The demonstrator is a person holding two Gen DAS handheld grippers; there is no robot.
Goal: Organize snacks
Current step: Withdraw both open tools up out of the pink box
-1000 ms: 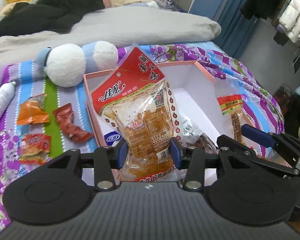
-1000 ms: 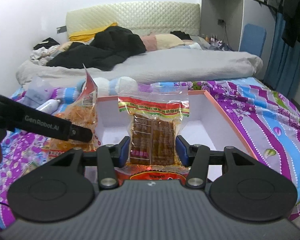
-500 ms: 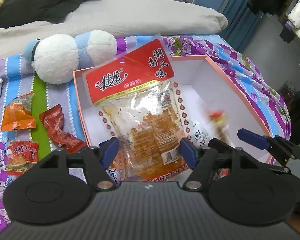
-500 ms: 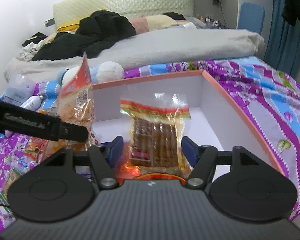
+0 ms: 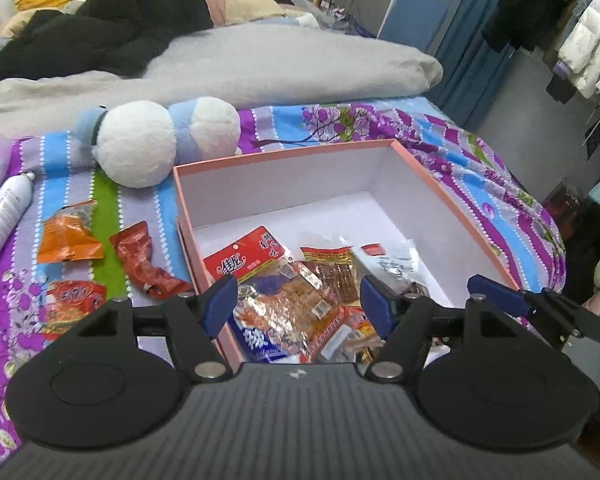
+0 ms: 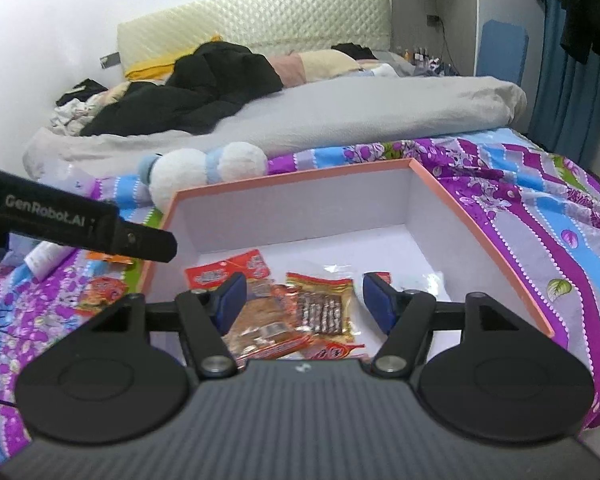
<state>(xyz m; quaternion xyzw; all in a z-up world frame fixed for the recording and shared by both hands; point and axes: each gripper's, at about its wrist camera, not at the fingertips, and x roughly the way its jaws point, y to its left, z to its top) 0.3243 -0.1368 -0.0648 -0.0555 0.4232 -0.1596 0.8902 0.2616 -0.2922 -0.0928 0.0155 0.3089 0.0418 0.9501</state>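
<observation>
- With both packets lying loose in the pink-rimmed box (image 5: 452,196), the left claw (image 5: 298,304) and the right claw (image 6: 304,300) both hang over it with jaws apart and nothing between the pads.
- The red-topped packet (image 5: 248,260) and the brown strip packet (image 6: 324,304) rest on the heap at the near end of the box.
- To my eye the next pick is the left claw's: three snacks wait on the bedspread (image 5: 460,148) beside the box, namely the orange packet (image 5: 68,236), the red wrapper (image 5: 140,264) and the round-printed packet (image 5: 74,300).
- A good grab takes a packet by a crimped edge, since flat film slips.
- The near end of the box sits behind the claw bodies, so its lower layer can't be counted.
- The white tube (image 5: 4,212) is cut off at the left edge.
</observation>
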